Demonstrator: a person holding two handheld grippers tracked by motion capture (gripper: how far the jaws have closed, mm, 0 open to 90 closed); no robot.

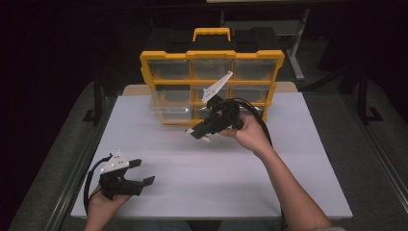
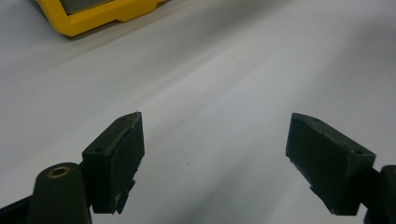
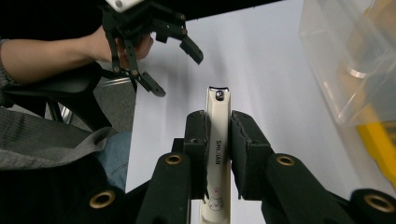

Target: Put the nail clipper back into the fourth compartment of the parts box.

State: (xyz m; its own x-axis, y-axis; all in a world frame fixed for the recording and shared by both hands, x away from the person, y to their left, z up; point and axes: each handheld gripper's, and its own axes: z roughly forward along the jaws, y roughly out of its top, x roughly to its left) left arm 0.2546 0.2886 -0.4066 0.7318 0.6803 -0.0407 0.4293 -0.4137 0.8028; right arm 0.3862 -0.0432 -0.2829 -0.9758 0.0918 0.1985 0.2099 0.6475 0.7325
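While the right hand-held gripper [image 3: 218, 135] clamps a nail clipper [image 3: 217, 154] between its jaws just in front of the yellow organizer [image 1: 211, 57], a clear drawer [image 1: 168, 111] juts from that organizer. Well away from the organizer, near the worktop's [image 1: 216, 168] front edge, the left hand-held gripper [image 1: 139, 173] stands wide open, holding nothing.

Dark room, lit table.
I see a white tabletop [image 1: 298, 159] under light, grey floor [image 1: 380, 144] either side, metal frame legs [image 1: 296, 43] behind, rest black.

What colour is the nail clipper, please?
Cream-white nail clipper; right gripper view.
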